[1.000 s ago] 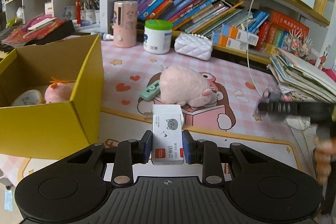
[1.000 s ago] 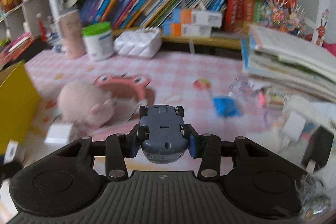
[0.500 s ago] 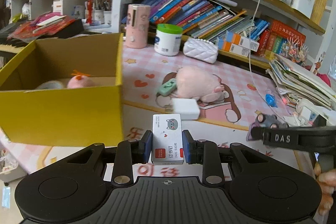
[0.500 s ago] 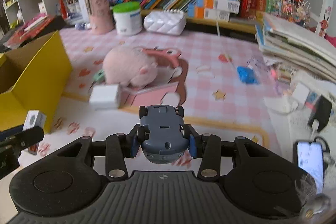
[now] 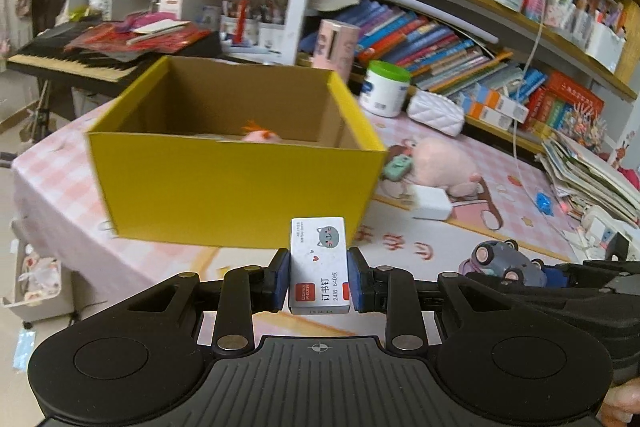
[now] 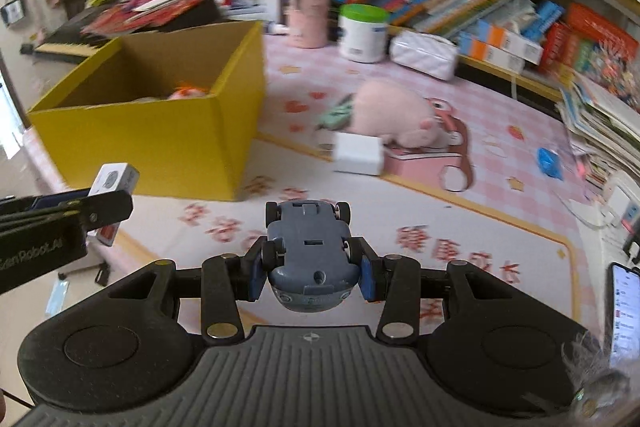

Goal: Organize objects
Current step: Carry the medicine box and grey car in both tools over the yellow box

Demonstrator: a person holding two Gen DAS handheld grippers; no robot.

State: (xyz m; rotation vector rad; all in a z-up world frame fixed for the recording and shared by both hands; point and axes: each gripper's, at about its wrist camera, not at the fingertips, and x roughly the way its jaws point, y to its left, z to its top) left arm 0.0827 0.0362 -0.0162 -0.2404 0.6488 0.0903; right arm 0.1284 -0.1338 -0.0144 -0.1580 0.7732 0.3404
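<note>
My left gripper (image 5: 319, 279) is shut on a small white staple box (image 5: 319, 265) with a grey cat face, held above the mat in front of the yellow cardboard box (image 5: 236, 187). My right gripper (image 6: 312, 277) is shut on a grey toy car (image 6: 310, 251), underside up. The car also shows at the right of the left wrist view (image 5: 506, 265). The staple box shows at the left of the right wrist view (image 6: 114, 183). The yellow box (image 6: 160, 143) is open on top and holds a pink plush with an orange tuft (image 5: 262, 135).
On the pink mat lie a pink plush pig (image 6: 394, 115), a white charger block (image 6: 358, 153), a green remote (image 5: 396, 167) and a small blue item (image 6: 550, 163). A green-lidded tub (image 5: 384, 89), a pink cylinder (image 5: 338, 47), bookshelves and a paper stack (image 5: 592, 171) stand behind.
Both grippers have pulled back and swung left towards the yellow box, which now fills the middle of the left wrist view. Each still holds its object.
</note>
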